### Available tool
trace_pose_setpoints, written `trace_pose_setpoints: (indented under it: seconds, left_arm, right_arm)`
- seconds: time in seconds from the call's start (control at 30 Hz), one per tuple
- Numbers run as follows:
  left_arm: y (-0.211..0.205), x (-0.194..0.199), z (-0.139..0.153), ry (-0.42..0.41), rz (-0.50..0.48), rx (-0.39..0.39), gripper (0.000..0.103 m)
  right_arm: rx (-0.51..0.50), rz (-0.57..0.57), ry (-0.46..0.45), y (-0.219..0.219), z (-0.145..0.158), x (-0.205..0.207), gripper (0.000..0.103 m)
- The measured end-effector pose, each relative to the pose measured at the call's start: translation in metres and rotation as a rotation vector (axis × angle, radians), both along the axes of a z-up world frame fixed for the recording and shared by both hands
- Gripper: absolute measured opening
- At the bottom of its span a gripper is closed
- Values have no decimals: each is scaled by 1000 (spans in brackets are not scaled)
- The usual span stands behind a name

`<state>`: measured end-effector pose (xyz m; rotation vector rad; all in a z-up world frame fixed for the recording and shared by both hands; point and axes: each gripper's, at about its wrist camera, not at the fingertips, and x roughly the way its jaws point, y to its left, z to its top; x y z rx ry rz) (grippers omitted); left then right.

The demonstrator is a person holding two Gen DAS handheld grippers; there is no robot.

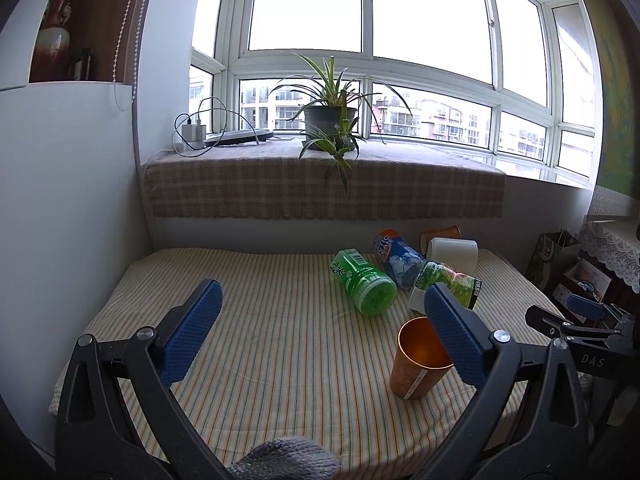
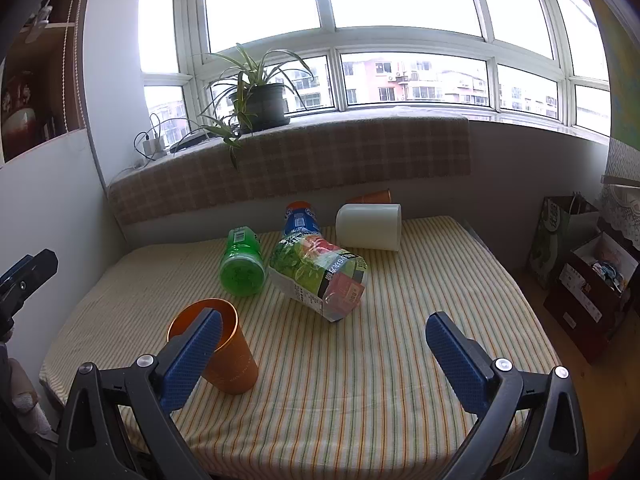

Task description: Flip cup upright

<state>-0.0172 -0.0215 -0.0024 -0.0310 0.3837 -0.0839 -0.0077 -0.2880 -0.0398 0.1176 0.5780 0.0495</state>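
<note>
1. Left hand-held gripper (image 1: 322,336) hangs over the near half of the striped mattress (image 1: 280,340), its blue fingers spread wide apart with nothing between them.
2. At about 4 o'clock in the left wrist view stands an orange cup (image 1: 420,360), mouth up and leaning a little, partly behind the right-side finger of that gripper; it looks already upright.
3. Past it, toward 1 o'clock, lie a green bottle (image 1: 364,286), a blue bottle (image 1: 396,260) and a juice carton (image 1: 452,284), all on their sides and touching or nearly so.
4. Further back at 1 o'clock a white cup (image 1: 454,254) lies on its side, and just behind it a second orange cup (image 1: 440,236) also appears tipped over, though it is mostly hidden.
5. Right hand-held gripper (image 2: 324,340) hovers near the mattress edge, likewise open and empty, with the upright orange cup behind its left-side finger.
6. Judgement: one cup is done and the hands are between grasps. The next move calls for reaching over the bottles to a fallen cup, closing across its wall and rotating it onto its base without nudging the carton.
</note>
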Motion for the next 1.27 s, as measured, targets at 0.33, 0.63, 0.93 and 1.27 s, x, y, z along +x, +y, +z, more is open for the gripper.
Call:
trace_pose_setpoints:
  seconds: [0.33,0.63,0.93,1.27]
  left_arm:
    - [0,0,0,0,2,1,103]
    - [0,0,0,0,-1,1,103]
    - [0,0,0,0,1,1,103]
    - [9,2,3,-5,12,-8,103]
  right_arm:
    - [4,2,9,-1,-2,2,103]
    - [7,4,15,-1,-3,2,103]
    - [6,7,22,0,-5,3,103]
    - [5,11,33,2,-8,6,103]
